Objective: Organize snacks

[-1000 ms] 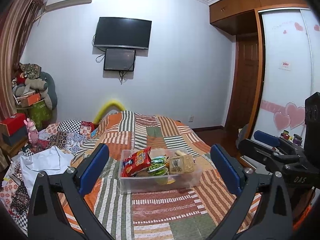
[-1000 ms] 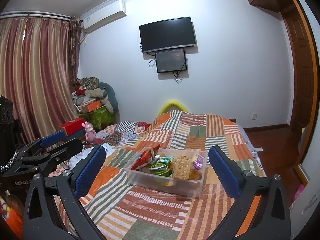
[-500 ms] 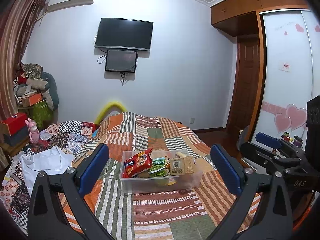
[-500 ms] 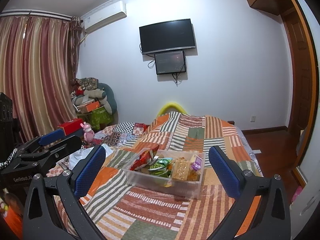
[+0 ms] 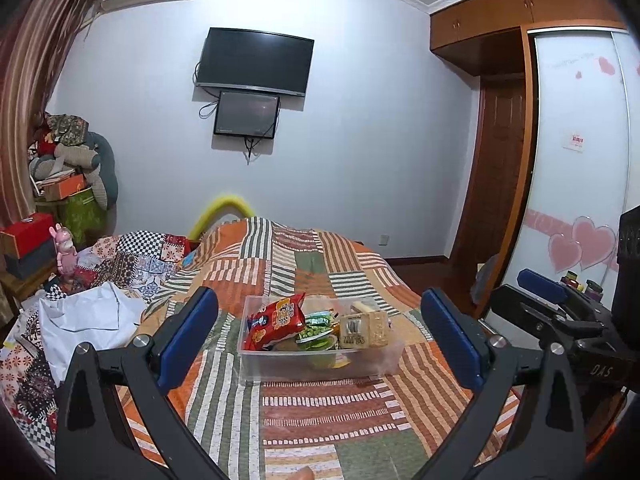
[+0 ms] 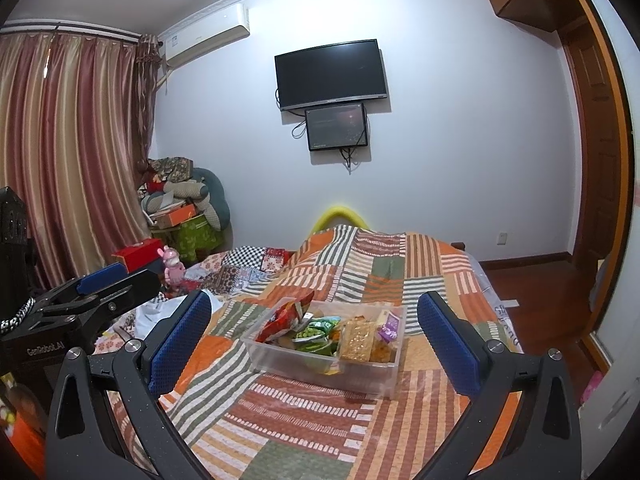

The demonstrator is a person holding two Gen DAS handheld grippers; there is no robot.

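Note:
A clear plastic bin [image 5: 256, 364] stands on the patchwork bed [image 5: 320, 412]. It holds a red snack bag [image 5: 274, 322], green packets [image 5: 314, 330] and a tan cracker pack [image 5: 364, 328]. The bin also shows in the right wrist view [image 6: 288, 356] with the red bag [image 6: 286, 316] and tan pack [image 6: 356, 340]. My left gripper [image 5: 320, 336] is open and empty, held back from the bin. My right gripper [image 6: 316, 340] is open and empty, also short of the bin. Each gripper shows at the edge of the other's view.
Crumpled white cloth [image 5: 86, 320] and patterned quilts lie at the bed's left. Boxes and a pink toy [image 5: 64, 250] stand beside the curtain. A wardrobe with heart stickers [image 5: 580, 200] and a door [image 5: 500, 168] are right. A TV [image 5: 254, 62] hangs on the far wall.
Both views have tilted slightly upward, so the bin sits a little lower in the frames. Both grippers stay open and empty.

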